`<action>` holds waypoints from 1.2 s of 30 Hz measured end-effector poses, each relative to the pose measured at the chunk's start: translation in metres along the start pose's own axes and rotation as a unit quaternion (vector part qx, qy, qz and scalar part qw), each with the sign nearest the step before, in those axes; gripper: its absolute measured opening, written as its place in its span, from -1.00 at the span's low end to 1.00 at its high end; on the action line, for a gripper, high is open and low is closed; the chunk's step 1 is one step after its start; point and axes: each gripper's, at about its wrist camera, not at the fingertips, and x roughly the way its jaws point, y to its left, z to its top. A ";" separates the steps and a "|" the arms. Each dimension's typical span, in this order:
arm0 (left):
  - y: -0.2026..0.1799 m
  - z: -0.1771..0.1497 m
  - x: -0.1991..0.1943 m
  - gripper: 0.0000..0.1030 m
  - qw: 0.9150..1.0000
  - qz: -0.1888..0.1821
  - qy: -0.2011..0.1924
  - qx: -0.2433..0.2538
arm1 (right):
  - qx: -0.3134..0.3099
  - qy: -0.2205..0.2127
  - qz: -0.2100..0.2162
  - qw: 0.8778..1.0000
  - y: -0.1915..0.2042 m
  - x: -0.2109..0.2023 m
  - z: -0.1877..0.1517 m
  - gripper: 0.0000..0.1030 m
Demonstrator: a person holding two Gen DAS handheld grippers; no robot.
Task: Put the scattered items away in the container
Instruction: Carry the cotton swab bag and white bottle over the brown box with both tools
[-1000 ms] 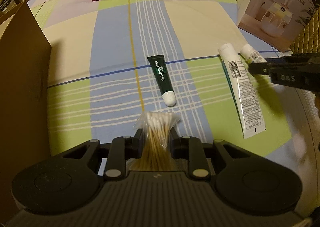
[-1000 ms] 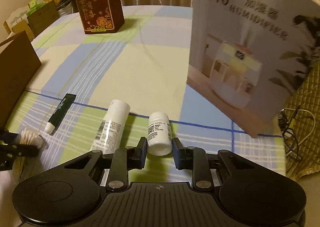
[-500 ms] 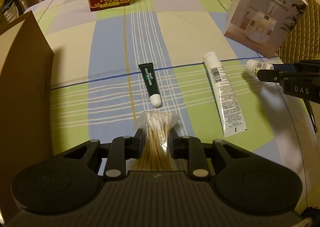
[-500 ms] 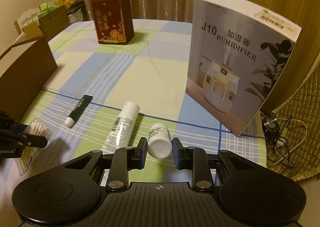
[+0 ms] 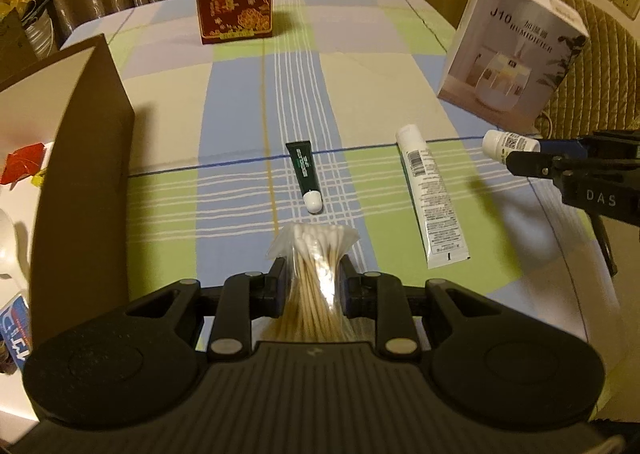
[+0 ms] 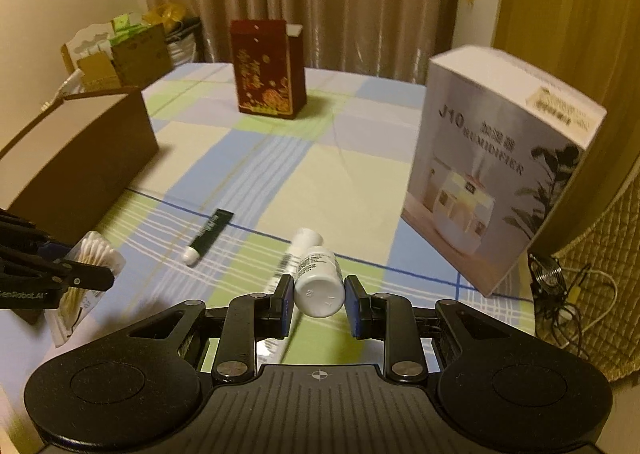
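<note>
Both our loads have risen off the bench (image 5: pixel 168 126) since a second ago.
We've got the left gripper (image 5: pixel 313 286) pinching the cotton swab bag (image 5: pixel 314 254), right gripper (image 6: pixel 319 300) fingers clamped on the white bottle (image 6: pixel 319 282); the brown box (image 5: pixel 86 158) stands at left, green tube (image 5: pixel 306 174) and white tube (image 5: pixel 434 202) lie below.

swab bag (image 5: pixel 314 254) gripped | bottle (image 6: pixel 319 281) gripped, apparently lifted | tubes (image 5: pixel 432 196) flat

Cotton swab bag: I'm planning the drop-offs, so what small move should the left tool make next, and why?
Probably swing left toward the brown box. The left tool grips the cotton swab bag above the tablecloth, and the box stands just to its left.
</note>
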 end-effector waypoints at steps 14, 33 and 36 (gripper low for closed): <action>0.019 0.000 -0.052 -0.60 0.998 -0.001 -0.060 -0.019 | -0.029 -0.041 0.052 0.997 0.043 -0.026 0.023 -0.43; 0.112 -0.014 -0.129 -0.60 0.988 0.059 -0.122 -0.075 | -0.091 -0.079 0.174 0.977 0.158 -0.025 0.069 -0.43; 0.136 -0.019 -0.138 -0.60 0.985 0.077 -0.125 -0.087 | -0.102 -0.080 0.187 0.974 0.177 -0.018 0.075 -0.43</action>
